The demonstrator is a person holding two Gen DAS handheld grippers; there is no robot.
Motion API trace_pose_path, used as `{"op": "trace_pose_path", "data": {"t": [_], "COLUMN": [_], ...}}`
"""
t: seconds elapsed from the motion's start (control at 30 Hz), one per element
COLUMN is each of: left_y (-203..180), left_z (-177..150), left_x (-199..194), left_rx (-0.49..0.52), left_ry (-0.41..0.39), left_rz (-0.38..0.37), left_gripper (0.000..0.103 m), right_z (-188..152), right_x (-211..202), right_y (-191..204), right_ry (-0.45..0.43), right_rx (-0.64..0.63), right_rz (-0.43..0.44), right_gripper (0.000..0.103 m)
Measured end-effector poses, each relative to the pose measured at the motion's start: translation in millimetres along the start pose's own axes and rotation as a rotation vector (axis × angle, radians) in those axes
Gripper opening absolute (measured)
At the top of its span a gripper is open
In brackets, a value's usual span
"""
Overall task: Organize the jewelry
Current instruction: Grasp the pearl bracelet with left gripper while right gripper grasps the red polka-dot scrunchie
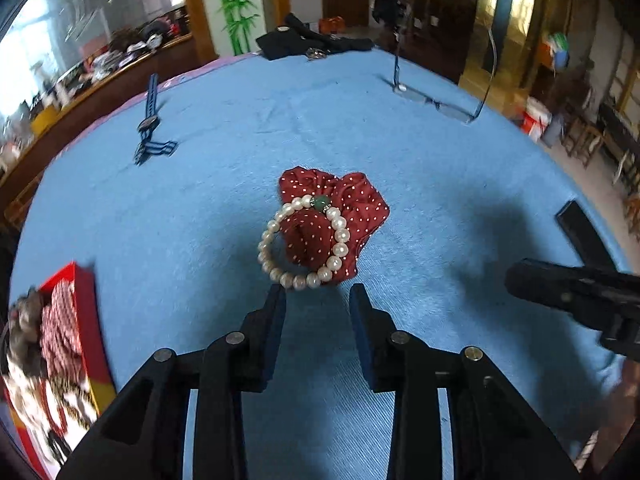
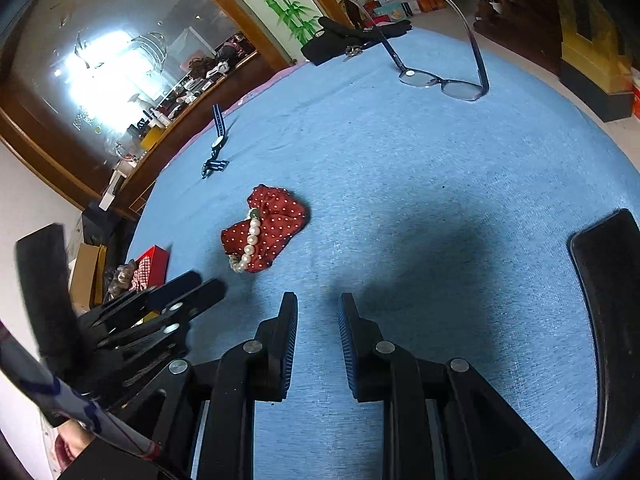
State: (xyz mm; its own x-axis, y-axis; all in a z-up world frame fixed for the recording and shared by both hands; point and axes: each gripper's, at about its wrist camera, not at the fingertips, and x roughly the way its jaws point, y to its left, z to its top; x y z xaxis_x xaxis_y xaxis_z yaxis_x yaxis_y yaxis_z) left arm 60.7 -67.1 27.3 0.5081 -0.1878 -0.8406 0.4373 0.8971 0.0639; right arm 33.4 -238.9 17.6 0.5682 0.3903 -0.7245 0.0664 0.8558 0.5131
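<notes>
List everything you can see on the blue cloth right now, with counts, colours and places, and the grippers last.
pearl bracelet: one, white with a green bead, lying on the scrunchie
scrunchie: one, red with white dots, mid-cloth
watch: one, dark blue, far left
glasses: one pair, dark frame, far right, arms up
red box: one, near left edge, holding patterned items
dark fabric: black, far edge
blue cloth: one, covering the table
left gripper: black, open, just short of the bracelet
right gripper: black, open, empty

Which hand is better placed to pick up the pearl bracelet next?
Left, probably. The left tongs sit just short of the bracelet, which lies on the red scrunchie, with the jaws apart and empty. The right tongs are also empty but farther off, with the bracelet up to their left.
</notes>
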Motion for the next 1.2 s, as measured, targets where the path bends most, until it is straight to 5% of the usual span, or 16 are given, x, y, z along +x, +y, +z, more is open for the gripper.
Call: {"op": "trace_pose_path", "data": {"t": [0.17, 0.47, 0.57, 0.73, 0.9, 0.93, 1.03, 1.2], "left_y": [-1.5, -2.1, 5.0, 30.3, 24.3, 20.1, 7.1, -7.8], "left_z": [5.6, 7.4, -6.6, -24.9, -21.4, -18.5, -8.3, -2.3], "left_x": [17.3, 28.6, 23.2, 11.6, -8.7, -11.4, -10.0, 8.5], "left_rx": [0.061, 0.113, 0.106, 0.006, 0.059, 0.083, 0.174, 0.319], "left_ry": [-0.013, 0.008, 0.041, 0.068, -0.020, -0.035, -0.049, -0.022], "left_rz": [0.052, 0.040, 0.008, -0.003, -0.033, -0.034, -0.011, 0.050], "left_gripper": [0.030, 0.029, 0.010, 0.001, 0.001, 0.004, 0.045, 0.044], "right_z": [0.6, -0.8, 0.0, 5.3, 16.6, 17.6, 16.8, 15.2], "right_x": [2.4, 6.3, 3.9, 1.8, -0.9, -1.7, -1.4, 1.7], "right_y": [-4.5, -9.7, -4.5, 9.4, 22.8, 24.7, 27.1, 18.0], "right_ry": [0.009, 0.020, 0.015, 0.009, -0.012, -0.017, -0.015, -0.003], "right_rx": [0.001, 0.022, 0.011, -0.028, -0.040, -0.042, -0.045, -0.025], "right_rz": [-0.002, -0.011, -0.013, -0.023, -0.032, -0.033, -0.031, -0.041], "right_gripper": [0.022, 0.022, 0.023, 0.023, 0.029, 0.030, 0.030, 0.030]}}
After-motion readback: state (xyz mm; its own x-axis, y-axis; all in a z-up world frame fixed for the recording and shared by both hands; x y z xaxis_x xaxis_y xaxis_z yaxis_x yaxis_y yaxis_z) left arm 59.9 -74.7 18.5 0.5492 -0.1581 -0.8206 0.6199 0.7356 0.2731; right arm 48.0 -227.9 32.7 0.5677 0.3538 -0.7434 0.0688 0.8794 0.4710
